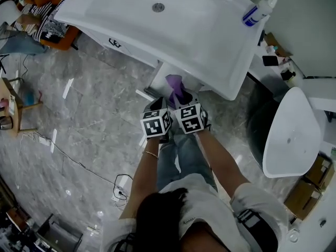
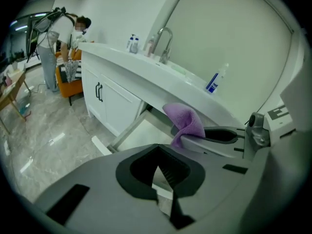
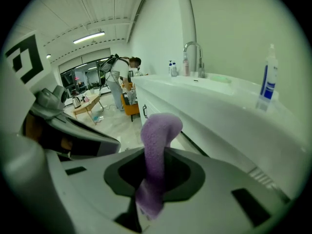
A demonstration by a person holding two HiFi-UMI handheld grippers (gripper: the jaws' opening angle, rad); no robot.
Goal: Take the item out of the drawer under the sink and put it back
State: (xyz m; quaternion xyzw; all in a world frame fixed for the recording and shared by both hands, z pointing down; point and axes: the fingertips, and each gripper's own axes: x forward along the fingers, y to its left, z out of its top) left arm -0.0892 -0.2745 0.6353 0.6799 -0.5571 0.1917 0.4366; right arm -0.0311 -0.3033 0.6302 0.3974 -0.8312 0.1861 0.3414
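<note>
A purple cloth (image 1: 176, 88) hangs over the open drawer (image 1: 157, 81) under the white sink counter (image 1: 173, 35). My right gripper (image 1: 181, 101) is shut on it; in the right gripper view the cloth (image 3: 156, 145) stands up from between the jaws and curls over at the top. In the left gripper view the cloth (image 2: 185, 121) droops from the right gripper's fingers (image 2: 214, 136) above the drawer's pale floor (image 2: 141, 136). My left gripper (image 1: 157, 106) sits close beside the right one, with its jaws (image 2: 157, 167) together and nothing in them.
A blue-capped bottle (image 1: 258, 10) stands on the counter's right end. A white toilet (image 1: 291, 133) and cardboard boxes (image 1: 311, 181) stand at the right. White cabinet doors (image 2: 105, 101) lie left of the drawer. A person (image 2: 51, 48) bends by an orange chair (image 2: 68, 77) far off.
</note>
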